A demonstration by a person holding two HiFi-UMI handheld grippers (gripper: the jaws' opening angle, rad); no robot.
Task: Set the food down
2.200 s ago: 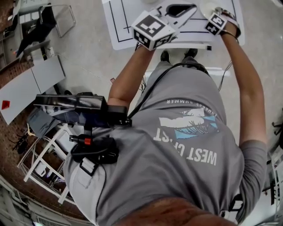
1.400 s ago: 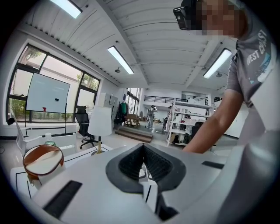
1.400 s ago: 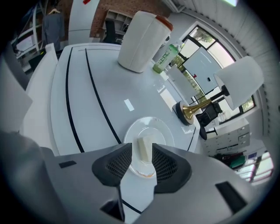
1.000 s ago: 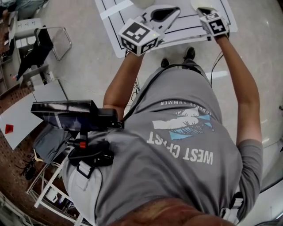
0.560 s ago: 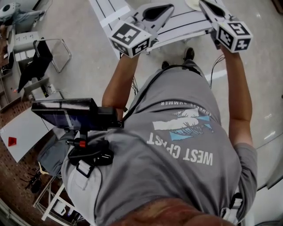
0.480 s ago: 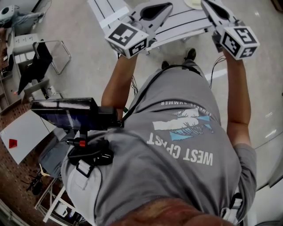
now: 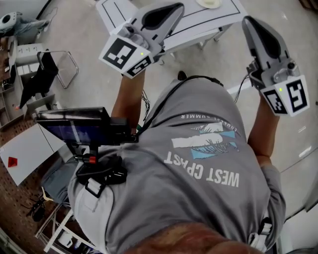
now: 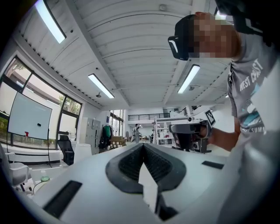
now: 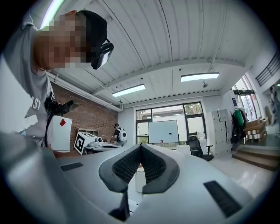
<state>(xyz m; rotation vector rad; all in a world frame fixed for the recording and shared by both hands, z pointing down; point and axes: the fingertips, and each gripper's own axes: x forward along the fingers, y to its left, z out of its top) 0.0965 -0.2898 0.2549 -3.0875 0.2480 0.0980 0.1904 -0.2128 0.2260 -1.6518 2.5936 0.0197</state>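
Observation:
Both grippers are held up at chest height, well above and back from the white table [image 7: 198, 25]. My left gripper [image 7: 175, 7] points level over the table's near edge; in the left gripper view [image 8: 142, 146] its pads meet with nothing between them. Off the table's right corner, my right gripper [image 7: 248, 21] is shut and empty too, as the right gripper view [image 9: 140, 146] shows. A pale round plate [image 7: 207, 3] lies on the table at the top edge of the head view; what is on it is too small to tell.
The table carries black lines on white. A dark screen on a waist rig [image 7: 74, 126] juts out at the person's left. A metal chair [image 7: 47, 69] and boxes stand on the floor to the left. Both gripper views show only the room: ceiling lights, windows, a brick wall.
Both grippers have lifted away from the table toward the head camera. The right one rose farther and swung out to the right. The table and plate have slid to the view's top edge.

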